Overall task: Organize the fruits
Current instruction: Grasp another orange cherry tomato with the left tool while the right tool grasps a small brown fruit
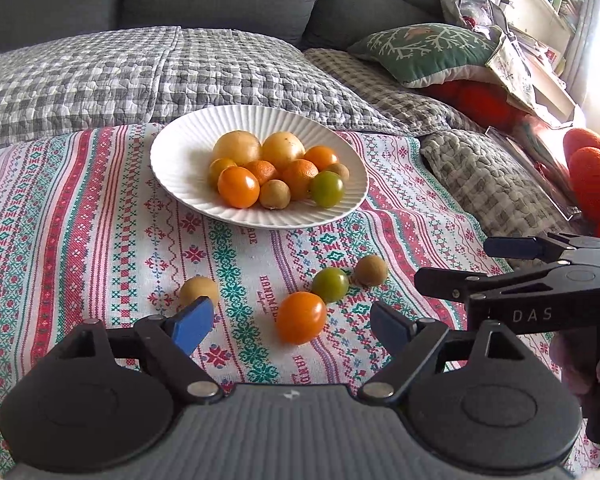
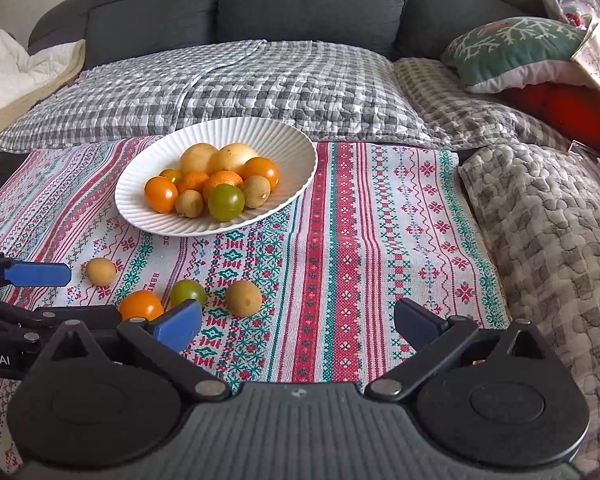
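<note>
A white ribbed plate [image 1: 172, 156] [image 2: 296, 148] holds several orange, yellow, tan and green fruits. Loose on the patterned cloth lie an orange tomato [image 1: 301, 317] [image 2: 140, 305], a green tomato [image 1: 331, 284] [image 2: 188, 292], a tan round fruit [image 1: 371, 270] [image 2: 243, 298] and another tan fruit [image 1: 198, 290] [image 2: 101, 271]. My left gripper [image 1: 292, 326] is open and empty, the orange tomato between its blue pads. My right gripper [image 2: 298, 320] is open and empty over bare cloth right of the loose fruits; it also shows at the right of the left wrist view [image 1: 472, 266].
The patterned cloth [image 2: 340, 220] covers a low surface in front of a grey sofa [image 2: 300, 0] with checked quilts [image 2: 260, 80]. A green cushion [image 1: 424, 50] and orange items [image 1: 592, 172] lie at the right.
</note>
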Action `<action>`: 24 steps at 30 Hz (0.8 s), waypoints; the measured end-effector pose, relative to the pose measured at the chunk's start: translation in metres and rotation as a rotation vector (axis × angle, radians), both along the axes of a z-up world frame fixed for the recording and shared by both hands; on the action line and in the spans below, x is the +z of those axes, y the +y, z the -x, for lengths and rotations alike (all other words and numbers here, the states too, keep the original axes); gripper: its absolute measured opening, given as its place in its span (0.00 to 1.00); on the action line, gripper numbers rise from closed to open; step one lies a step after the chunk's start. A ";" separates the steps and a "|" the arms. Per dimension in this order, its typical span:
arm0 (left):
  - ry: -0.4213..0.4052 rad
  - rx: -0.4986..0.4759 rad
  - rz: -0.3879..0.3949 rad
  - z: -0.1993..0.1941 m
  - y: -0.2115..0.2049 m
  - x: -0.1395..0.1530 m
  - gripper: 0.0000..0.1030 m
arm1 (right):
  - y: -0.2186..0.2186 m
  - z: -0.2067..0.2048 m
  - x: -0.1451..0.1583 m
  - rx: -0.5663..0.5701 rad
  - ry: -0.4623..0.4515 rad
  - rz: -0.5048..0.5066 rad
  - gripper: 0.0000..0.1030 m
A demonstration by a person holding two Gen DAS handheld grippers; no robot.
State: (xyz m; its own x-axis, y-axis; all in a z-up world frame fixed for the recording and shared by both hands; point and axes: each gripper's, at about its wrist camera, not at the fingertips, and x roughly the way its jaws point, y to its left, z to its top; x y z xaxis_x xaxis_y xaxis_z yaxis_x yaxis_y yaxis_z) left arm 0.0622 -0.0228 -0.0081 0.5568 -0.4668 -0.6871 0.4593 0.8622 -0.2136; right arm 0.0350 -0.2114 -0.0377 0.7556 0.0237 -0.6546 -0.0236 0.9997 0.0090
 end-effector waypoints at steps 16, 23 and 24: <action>0.049 -0.042 -0.041 -0.010 -0.022 -0.023 0.30 | -0.007 -0.002 -0.011 -0.016 0.039 0.020 0.99; 0.043 -0.013 -0.068 -0.012 -0.023 -0.019 0.16 | -0.006 -0.004 -0.014 -0.010 0.040 0.025 0.98; 0.045 -0.006 -0.073 -0.012 -0.021 -0.018 0.16 | -0.006 -0.004 -0.014 -0.010 0.039 0.022 0.98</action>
State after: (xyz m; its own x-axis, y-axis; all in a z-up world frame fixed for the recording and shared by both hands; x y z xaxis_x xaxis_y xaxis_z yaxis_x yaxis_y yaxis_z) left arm 0.0741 -0.0441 -0.0258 0.5221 -0.4174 -0.7437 0.4557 0.8737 -0.1704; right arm 0.0391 -0.2170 -0.0517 0.7299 0.0011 -0.6835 -0.0134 0.9998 -0.0127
